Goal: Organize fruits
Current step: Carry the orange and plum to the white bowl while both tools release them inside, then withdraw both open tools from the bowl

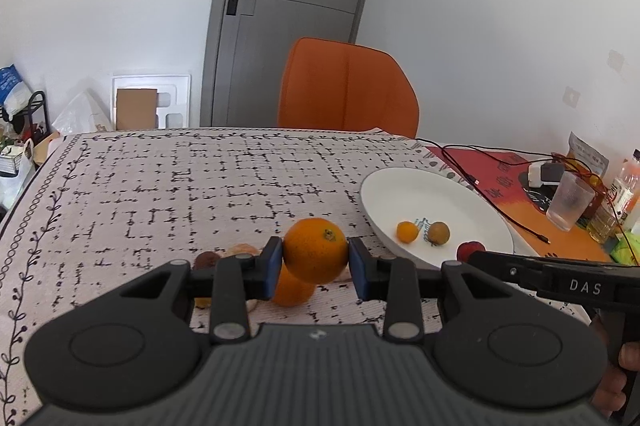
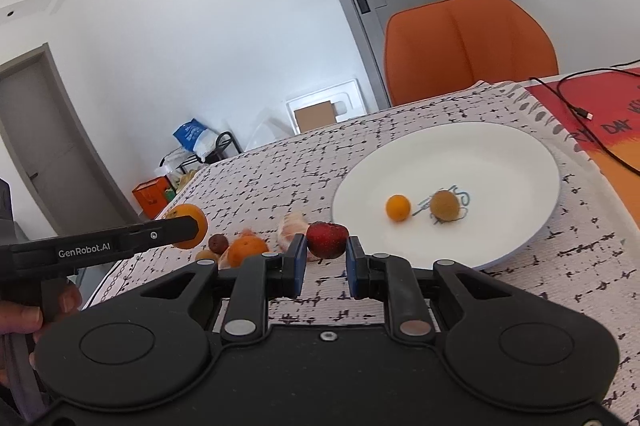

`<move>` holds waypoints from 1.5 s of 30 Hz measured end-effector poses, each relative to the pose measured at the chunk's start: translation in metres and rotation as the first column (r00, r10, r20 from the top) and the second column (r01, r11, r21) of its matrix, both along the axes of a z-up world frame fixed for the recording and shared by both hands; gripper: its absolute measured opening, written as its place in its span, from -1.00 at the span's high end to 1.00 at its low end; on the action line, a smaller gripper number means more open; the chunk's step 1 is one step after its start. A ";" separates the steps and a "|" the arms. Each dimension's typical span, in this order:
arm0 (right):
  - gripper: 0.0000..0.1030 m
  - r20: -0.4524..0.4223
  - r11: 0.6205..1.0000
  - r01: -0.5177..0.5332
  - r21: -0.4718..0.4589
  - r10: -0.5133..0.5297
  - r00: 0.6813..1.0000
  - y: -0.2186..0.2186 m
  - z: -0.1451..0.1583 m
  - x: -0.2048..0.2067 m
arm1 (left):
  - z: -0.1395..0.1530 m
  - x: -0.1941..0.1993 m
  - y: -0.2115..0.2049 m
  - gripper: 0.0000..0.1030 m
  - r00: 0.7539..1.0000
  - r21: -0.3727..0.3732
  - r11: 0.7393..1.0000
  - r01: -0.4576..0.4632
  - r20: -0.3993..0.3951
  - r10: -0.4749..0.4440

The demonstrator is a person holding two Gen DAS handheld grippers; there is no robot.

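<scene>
**Mia:** Fruits are all over the worktop (image 1: pixel 160 178)! Where is the big orange (image 1: pixel 316 250)?

**Ben:** The left tool (image 1: pixel 316 266) has it. Its two blue pads squeeze the orange from both sides and hold it up above the cloth. You can see it from the other side too, behind the long black arm of that tool (image 2: pixel 188 226).

**Mia:** What is under it?

**Ben:** Another orange (image 1: pixel 292 290) sits on the cloth just below. A small brown fruit (image 1: pixel 206 260) is near it on the left, and a peeled piece (image 2: pixel 292 230) lies close by.

**Mia:** And the right tool (image 2: pixel 326 258)?

**Ben:** It grips a red fruit (image 2: pixel 326 240). The pads press on both sides of it. It is just beside the near edge of the white plate (image 2: pixel 500 146), not on the plate.

**Mia:** What is on the plate?

**Ben:** Two things. A tiny orange fruit (image 2: pixel 398 207) and a round brown-green fruit (image 2: pixel 444 205). They sit near each other in the middle but do not touch.

**Mia:** What else is there?

**Ben:** An orange chair (image 1: pixel 348 90) stands at the far side of the worktop, in front of a gray door (image 1: pixel 292 6). A black cable (image 2: pixel 576 106) lies on the red mat past the plate. A clear cup (image 1: pixel 570 200) stands far to the right, next to some bottles.
</scene>
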State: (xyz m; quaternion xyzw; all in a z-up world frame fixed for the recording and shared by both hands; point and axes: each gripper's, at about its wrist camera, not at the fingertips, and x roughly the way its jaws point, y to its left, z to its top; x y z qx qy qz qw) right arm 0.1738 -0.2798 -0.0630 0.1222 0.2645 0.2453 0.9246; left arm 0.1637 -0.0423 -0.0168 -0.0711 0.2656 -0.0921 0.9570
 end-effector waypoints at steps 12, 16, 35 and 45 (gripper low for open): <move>0.63 0.008 0.999 0.050 0.012 -0.050 0.999 -0.022 -0.003 0.006 | -0.002 0.022 -0.028 0.33 0.998 0.031 0.998 0.056 -0.010 -0.056; 0.63 0.008 0.998 0.068 0.012 -0.068 0.998 -0.029 -0.004 0.010 | -0.002 0.030 -0.038 0.33 0.997 0.044 0.996 0.076 -0.011 -0.075; 0.63 -0.005 0.990 0.135 0.039 -0.135 0.991 -0.061 -0.012 0.020 | -0.011 0.064 -0.092 0.32 0.982 0.098 0.978 0.182 -0.063 -0.177; 0.63 -0.019 0.988 0.152 0.042 -0.151 0.988 -0.066 -0.016 0.023 | -0.012 0.066 -0.084 0.20 0.989 0.086 0.988 0.130 -0.079 -0.124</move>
